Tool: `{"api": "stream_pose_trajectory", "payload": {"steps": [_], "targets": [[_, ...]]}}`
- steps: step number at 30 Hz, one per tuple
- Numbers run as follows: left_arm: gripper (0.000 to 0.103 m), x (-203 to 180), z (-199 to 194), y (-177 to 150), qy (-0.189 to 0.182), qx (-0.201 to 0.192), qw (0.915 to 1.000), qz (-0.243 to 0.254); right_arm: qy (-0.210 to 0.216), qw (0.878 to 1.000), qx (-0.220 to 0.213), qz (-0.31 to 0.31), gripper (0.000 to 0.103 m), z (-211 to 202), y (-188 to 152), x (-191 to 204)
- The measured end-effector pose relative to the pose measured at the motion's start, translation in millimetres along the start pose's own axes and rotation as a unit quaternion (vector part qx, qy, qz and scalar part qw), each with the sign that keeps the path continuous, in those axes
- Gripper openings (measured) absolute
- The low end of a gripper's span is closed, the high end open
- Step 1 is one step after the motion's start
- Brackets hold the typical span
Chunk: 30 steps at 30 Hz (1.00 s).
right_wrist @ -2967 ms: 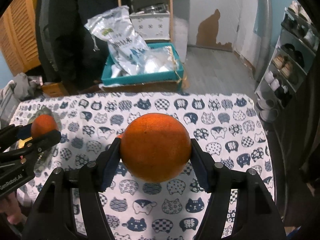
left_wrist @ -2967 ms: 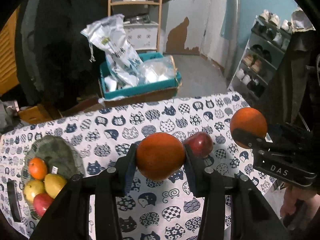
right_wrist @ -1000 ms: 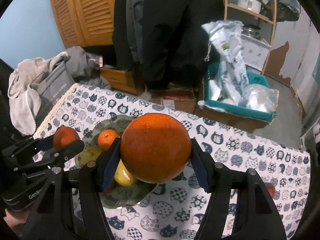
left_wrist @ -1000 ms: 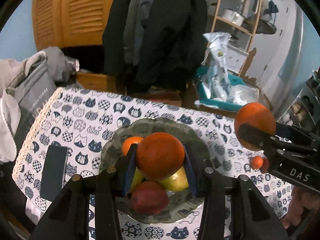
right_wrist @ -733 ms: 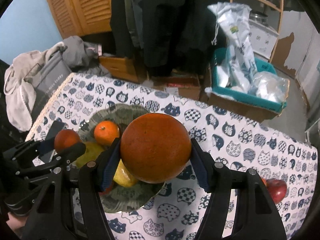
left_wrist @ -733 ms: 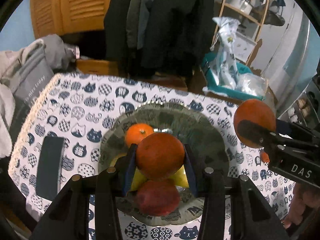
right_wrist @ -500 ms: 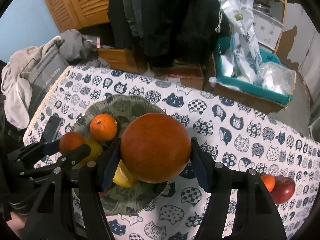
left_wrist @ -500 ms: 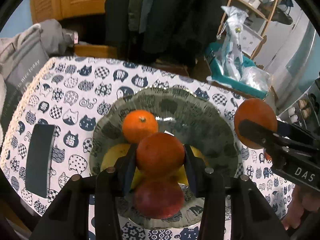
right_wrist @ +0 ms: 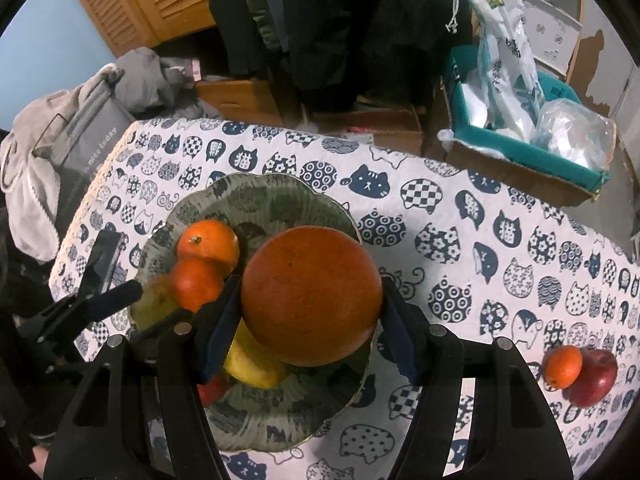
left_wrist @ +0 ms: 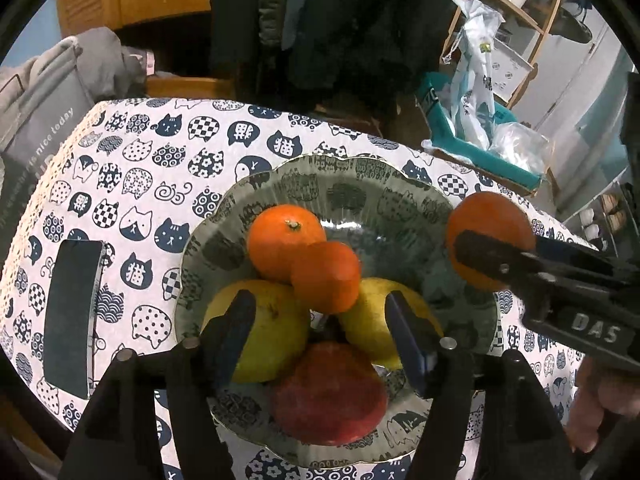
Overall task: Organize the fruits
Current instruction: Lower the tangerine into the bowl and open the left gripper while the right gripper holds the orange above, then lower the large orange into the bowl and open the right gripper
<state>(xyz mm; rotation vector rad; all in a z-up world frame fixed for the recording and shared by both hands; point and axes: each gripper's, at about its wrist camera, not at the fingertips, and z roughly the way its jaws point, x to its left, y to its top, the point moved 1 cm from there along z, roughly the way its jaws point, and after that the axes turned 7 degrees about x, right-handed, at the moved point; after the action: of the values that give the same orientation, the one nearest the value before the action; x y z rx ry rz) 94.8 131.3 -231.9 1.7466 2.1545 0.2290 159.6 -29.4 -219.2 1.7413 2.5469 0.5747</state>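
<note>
Small orange (left_wrist: 325, 276) dropped — beyond the spread left tool (left_wrist: 322, 332).

The worktop (right_wrist: 460, 216) wears a white cloth printed with dark cat faces. A scalloped green plate (right_wrist: 256, 200) lies on its left part, holding fruit. Left of the plate lies a dark phone (left_wrist: 72, 312), near the left edge. Well apart, at the near right, a small orange (right_wrist: 564, 366) and a red apple (right_wrist: 594, 376) lie touching.

Black phone (left_wrist: 72, 316) lies flat by the table's (left_wrist: 132, 140) left edge; teal box (right_wrist: 532, 144) sits beyond its far edge.
</note>
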Motion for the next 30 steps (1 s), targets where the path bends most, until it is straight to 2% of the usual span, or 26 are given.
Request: {"api": "stream_pose_trajectory", "payload": {"steps": [18, 20, 22, 30], "targets": [[0.075, 27.1, -24.9, -4.9, 0.021, -0.018, 0.9990, -0.034, -0.009, 0.999, 0.043, -0.007, 0.070, 33.0, -3.5, 9.2], [0.075, 27.5, -26.6, -5.7, 0.021, -0.020, 0.9989, -0.037, -0.008, 0.999, 0.035, 0.000, 0.077, 30.2, -4.0, 7.0], [0.075, 27.3, -28.7, -5.5, 0.019, -0.021, 0.9990, -0.036, -0.001, 1.000, 0.023, 0.003, 0.079, 23.6, -1.7, 5.7], [0.075, 20.8, -42.0, -5.7, 0.019, -0.036, 0.9988, -0.028, -0.004, 1.000, -0.009, 0.015, 0.079, -6.8, 0.3, -1.9]]}}
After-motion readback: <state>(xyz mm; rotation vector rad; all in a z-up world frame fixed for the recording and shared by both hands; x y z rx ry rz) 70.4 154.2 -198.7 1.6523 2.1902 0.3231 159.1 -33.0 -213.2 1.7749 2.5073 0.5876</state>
